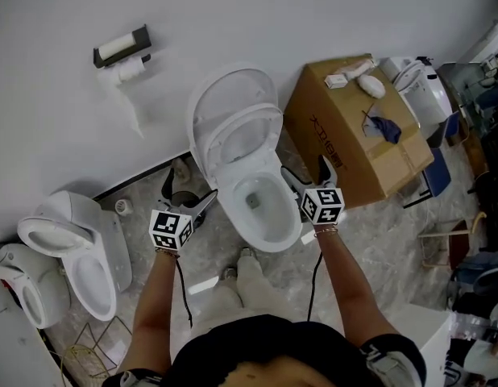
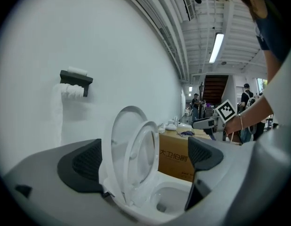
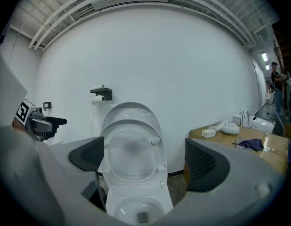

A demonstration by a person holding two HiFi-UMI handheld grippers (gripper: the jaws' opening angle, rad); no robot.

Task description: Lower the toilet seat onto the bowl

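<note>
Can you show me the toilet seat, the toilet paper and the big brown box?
toilet seat (image 3: pixel 132 125), right gripper view, top of the raised ring.
toilet paper (image 1: pixel 130 69), head view, the roll.
cardboard box (image 1: pixel 334 139), head view, printed side.

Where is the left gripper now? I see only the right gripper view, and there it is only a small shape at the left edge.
Observer: In the head view the left gripper sits left of the bowl, short of the toilet seat.
Operator: Are its jaws open?
Observer: Yes, the left gripper view shows them apart, gripping nothing.
Operator: Does the seat rest on the lid?
Observer: From the side, a gap shows between toilet seat and lid; both stand raised.
</note>
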